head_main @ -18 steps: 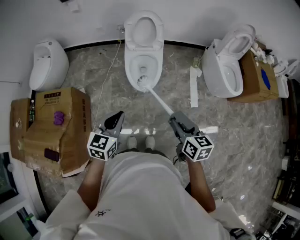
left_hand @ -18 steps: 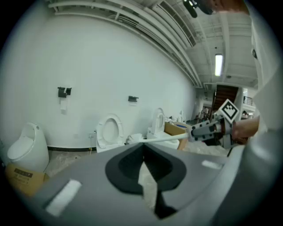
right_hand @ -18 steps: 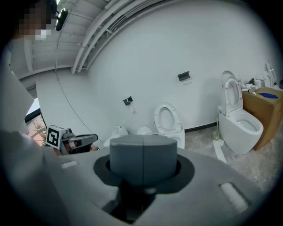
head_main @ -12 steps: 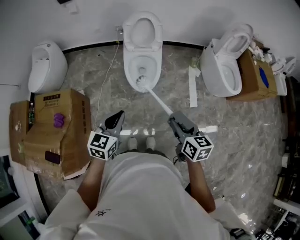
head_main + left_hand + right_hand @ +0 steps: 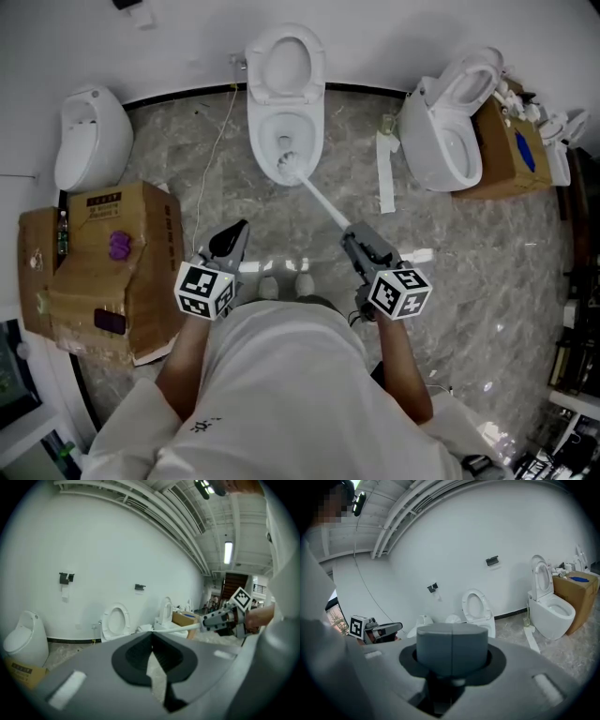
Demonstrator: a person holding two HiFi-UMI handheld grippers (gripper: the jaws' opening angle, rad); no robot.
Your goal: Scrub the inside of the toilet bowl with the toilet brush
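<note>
right gripper (image 5: 354, 234) is clamped on the tail end of the long white plastic toilet brush (image 5: 319, 199), bristle head down in the white ceramic toilet bowl (image 5: 317, 141), left gripper (image 5: 232, 239) is closed on nothing, brush looks light and stiff so that end grip should steer fine

Stockroom or showroom back area, this: a toilet (image 5: 286, 94) at the far wall, second toilet (image 5: 448, 131) right, white fixture (image 5: 91, 136) left, cardboard box (image 5: 103, 272) near-left, marble floor (image 5: 487, 272), exposed ceiling ducts (image 5: 187, 513).
</note>
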